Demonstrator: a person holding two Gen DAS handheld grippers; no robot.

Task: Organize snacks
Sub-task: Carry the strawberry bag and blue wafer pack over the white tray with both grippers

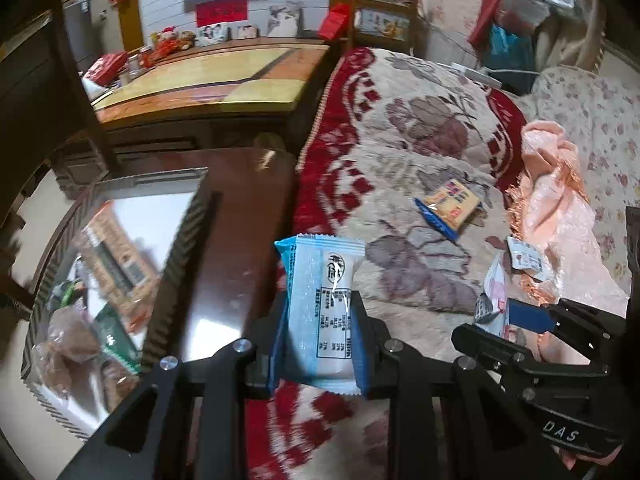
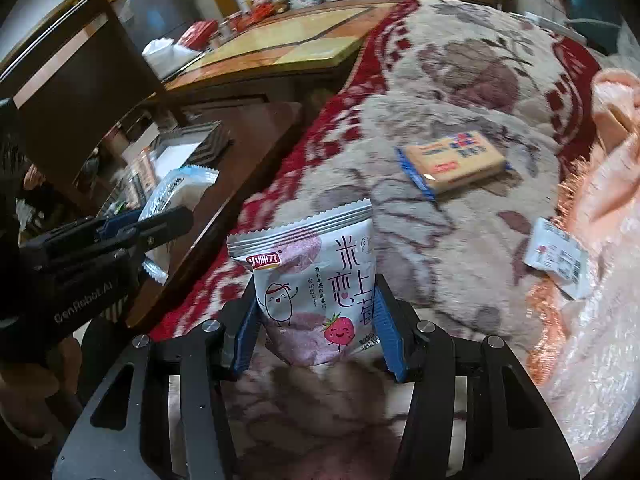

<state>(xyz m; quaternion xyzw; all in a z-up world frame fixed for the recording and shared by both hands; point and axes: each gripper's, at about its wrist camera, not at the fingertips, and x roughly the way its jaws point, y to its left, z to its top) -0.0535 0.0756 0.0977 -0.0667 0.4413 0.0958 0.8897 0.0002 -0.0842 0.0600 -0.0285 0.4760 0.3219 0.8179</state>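
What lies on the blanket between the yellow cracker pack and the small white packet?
Nothing: in the right wrist view only bare floral blanket separates the yellow cracker pack from the small white packet.

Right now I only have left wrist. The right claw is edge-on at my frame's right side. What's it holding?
Observer: A white pouch with a strawberry cartoon, upright in the right claw.
Operator: Where is it gripped?
Observer: Blue pads press both side edges of its lower half. The crimped top seal stands free above them.
Operator: How does my packet look from there?
Observer: Side-on. The left claw pinches the blue-white packet near its middle, seen against the brown table.
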